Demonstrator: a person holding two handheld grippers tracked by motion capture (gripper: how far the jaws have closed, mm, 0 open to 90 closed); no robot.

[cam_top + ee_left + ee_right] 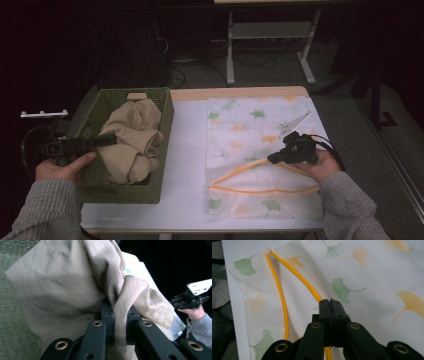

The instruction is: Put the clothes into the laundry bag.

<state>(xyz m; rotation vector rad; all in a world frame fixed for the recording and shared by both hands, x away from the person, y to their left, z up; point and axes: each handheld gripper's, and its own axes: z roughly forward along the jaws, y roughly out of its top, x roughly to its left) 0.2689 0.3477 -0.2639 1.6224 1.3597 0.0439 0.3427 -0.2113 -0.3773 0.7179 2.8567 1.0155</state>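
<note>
Both grippers pinch fabric: one the cloth, one the bag.

The left gripper (107,140) is clamped on a fold of the tan cloth (132,140), which sits bunched in the green basket (165,150) at the left end of the worktop (187,150). Right of the basket, the leaf-print bag (250,130) lies flat on the worktop; the right gripper (272,159) is closed tight on its upper layer at the orange zip (240,170), lifting that edge so the mouth gapes.
</note>
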